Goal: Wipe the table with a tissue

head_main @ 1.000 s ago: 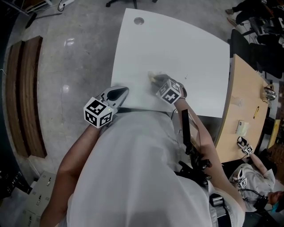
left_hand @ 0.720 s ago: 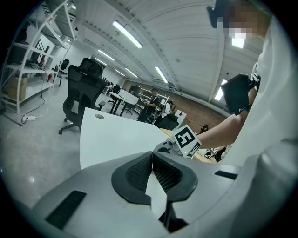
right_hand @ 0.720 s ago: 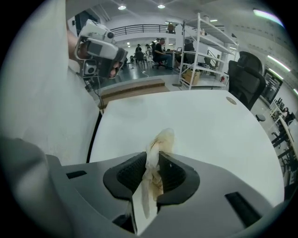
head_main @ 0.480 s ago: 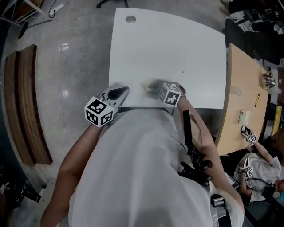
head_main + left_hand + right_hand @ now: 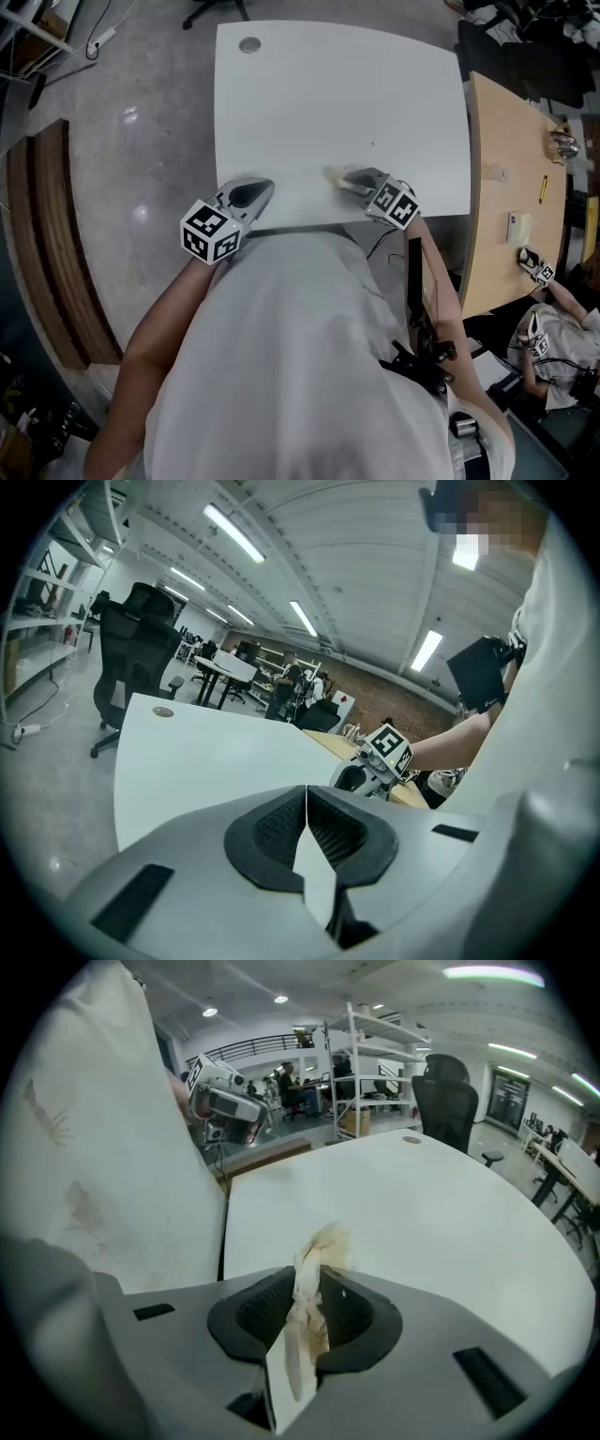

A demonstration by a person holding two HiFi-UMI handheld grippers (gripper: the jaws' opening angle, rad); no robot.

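Right gripper (image 5: 349, 180) clamped on tissue (image 5: 317, 1255) near table (image 5: 337, 84) edge, 6 o'clock; left gripper (image 5: 246, 195) closed, empty. Tissue likely soft, tear-prone: hold bunched middle.

Grippers counted: two, the left gripper (image 5: 251, 193) and the right gripper (image 5: 347, 178). Each carries one marker cube (image 5: 210, 232), making two in all. One tissue (image 5: 323, 1241). One white table (image 5: 337, 103) with one round cable port (image 5: 249, 44). One wooden table (image 5: 511, 187) alongside. One black office chair (image 5: 136, 649).
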